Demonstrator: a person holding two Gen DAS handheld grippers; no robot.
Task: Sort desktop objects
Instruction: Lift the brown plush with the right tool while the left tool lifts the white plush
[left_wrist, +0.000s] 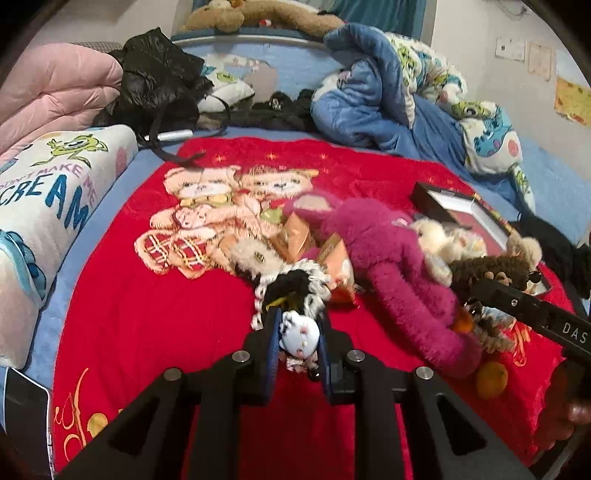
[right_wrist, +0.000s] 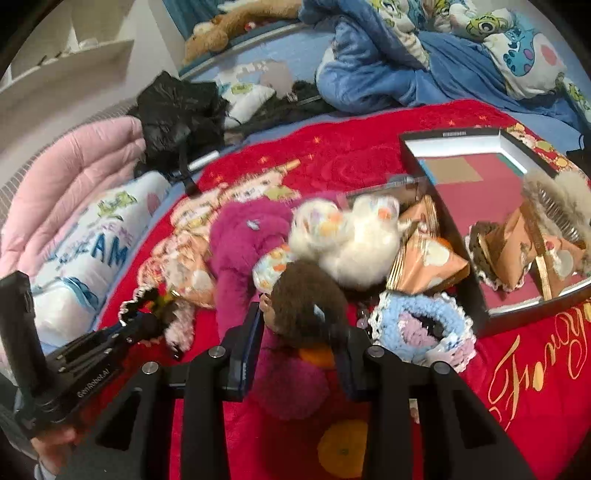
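meanwhile magenta plush (left_wrist: 384, 251) crowds brown toy (right_wrist: 306, 306).

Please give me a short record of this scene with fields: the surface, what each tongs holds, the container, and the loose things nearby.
surface: red blanket with a bear print, on a bed
left tongs: shut on a small white-blue plush charm
right tongs: shut on a brown fuzzy toy
container: open black box, already holding orange packets and fuzzy items
loose things: magenta plush, white plush, blue crochet ring, orange fruit
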